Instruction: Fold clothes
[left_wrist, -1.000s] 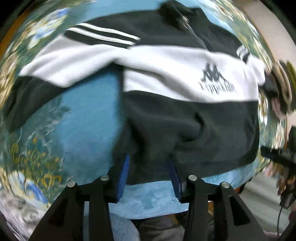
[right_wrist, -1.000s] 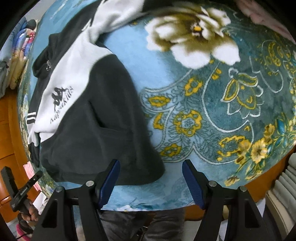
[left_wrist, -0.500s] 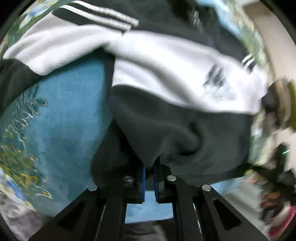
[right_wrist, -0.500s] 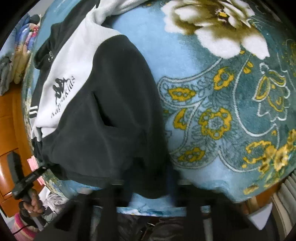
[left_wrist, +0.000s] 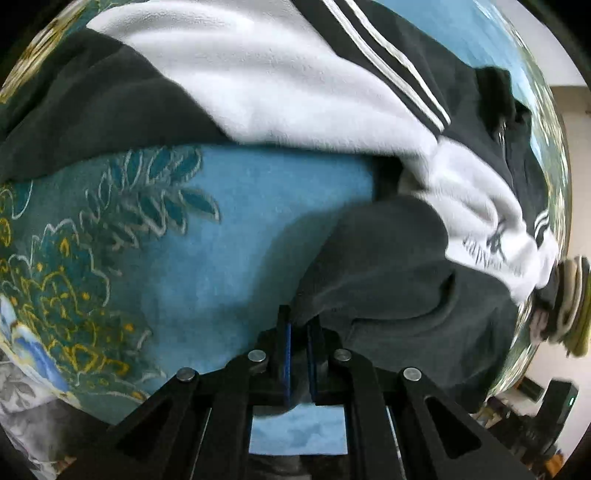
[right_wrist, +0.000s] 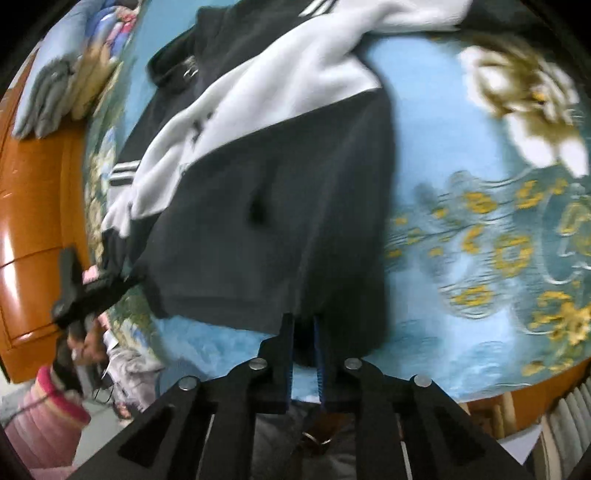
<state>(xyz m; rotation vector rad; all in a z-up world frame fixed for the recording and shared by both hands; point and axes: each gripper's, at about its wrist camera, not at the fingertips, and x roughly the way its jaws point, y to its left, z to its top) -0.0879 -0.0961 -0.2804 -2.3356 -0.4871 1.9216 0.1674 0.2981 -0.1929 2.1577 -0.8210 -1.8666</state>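
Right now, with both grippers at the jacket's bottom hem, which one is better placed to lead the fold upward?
Neither clearly; probably both together. The left gripper and right gripper are each shut on the black hem of the jacket, at opposite corners, so lifting it jointly over the blanket looks best.

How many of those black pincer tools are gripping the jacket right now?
2. The left gripper is clamped on the black hem of the jacket; the right gripper pinches the same hem further along. Nothing suggests a third, though the views are narrow.
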